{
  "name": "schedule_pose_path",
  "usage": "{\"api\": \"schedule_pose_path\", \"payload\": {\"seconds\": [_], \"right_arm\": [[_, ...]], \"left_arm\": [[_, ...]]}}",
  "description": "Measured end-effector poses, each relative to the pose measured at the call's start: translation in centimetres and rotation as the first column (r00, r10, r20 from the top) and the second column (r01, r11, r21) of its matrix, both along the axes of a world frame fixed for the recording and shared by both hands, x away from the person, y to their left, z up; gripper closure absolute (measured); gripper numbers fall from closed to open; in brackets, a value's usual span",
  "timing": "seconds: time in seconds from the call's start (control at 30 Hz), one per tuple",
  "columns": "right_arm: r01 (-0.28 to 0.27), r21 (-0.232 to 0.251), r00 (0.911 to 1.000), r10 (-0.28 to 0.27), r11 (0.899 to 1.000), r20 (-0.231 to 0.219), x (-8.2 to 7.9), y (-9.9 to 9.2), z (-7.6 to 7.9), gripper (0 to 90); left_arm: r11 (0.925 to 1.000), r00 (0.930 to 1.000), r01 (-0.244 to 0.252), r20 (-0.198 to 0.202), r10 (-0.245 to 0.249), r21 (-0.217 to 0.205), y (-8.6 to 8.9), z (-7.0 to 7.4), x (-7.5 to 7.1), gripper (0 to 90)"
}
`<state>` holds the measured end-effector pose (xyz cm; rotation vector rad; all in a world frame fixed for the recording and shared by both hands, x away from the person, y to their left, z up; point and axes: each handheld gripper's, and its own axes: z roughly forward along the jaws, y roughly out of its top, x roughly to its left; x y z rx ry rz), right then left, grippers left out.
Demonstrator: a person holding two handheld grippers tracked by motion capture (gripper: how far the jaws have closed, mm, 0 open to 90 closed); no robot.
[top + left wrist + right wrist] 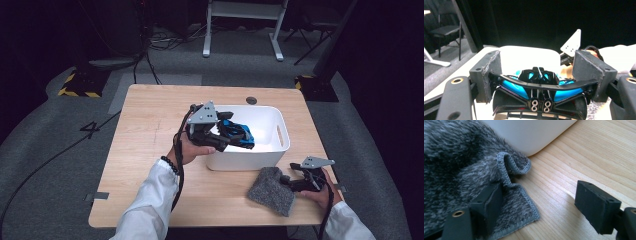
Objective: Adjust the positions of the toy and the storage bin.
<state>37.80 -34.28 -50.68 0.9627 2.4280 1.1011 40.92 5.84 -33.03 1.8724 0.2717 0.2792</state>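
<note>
Grey cloth [271, 191] lies on the worktop [150, 160] by the right claw [291, 181], jaws apart, ungripped. Left claw [226, 138], clamped on the toy car [237, 133], holds it over the bin [277, 131]; release remains.

toy car [236, 134]: bright blue with black | cloth [270, 190]: mottled grey, grey stitched hem | bin [280, 120]: white | table [150, 150]: pale wood grain

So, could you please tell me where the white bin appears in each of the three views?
High view: the white bin stands right of centre on the table, beyond the grey cloth.
Left gripper view: it glows white at centre, behind the blue toy car.
Right gripper view: its rounded corner is at top centre.
Shared landmark: the grey cloth lies beside the bin.
</note>
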Motion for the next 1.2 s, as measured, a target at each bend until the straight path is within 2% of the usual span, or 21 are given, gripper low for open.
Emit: {"api": "schedule_pose_path", "payload": {"seconds": [0.43,0.67,0.83,0.93,1.2], "right_arm": [[-0.006,0.002,1.0000,0.006,1.000,-0.002,0.1,0.0,0.0,22.7],[-0.010,0.000,1.0000,0.010,1.000,0.000,0.1,0.1,0.0,22.6],[-0.006,-0.003,1.0000,0.006,1.000,0.000,0.1,0.1,0.0,22.6],[-0.004,-0.004,1.0000,0.004,1.000,0.001,0.0,0.1,0.0,22.6],[-0.003,-0.005,1.0000,0.003,1.000,0.003,0.1,0.1,0.0,22.3]], "left_arm": [[0.9976,0.9992,-0.012,-0.037,0.015,0.068,-0.8,-1.3,1.8,24.7],[0.9916,0.9985,-0.021,-0.048,0.027,0.127,-1.2,-1.8,2.6,24.8],[0.9882,0.9972,-0.020,-0.069,0.030,0.152,-1.8,-2.3,3.2,24.7],[0.9836,0.9964,-0.012,-0.081,0.027,0.180,-2.3,-2.6,3.6,24.8],[0.9616,0.9947,0.005,-0.100,0.023,0.274,-3.4,-3.3,4.7,24.7]]}}
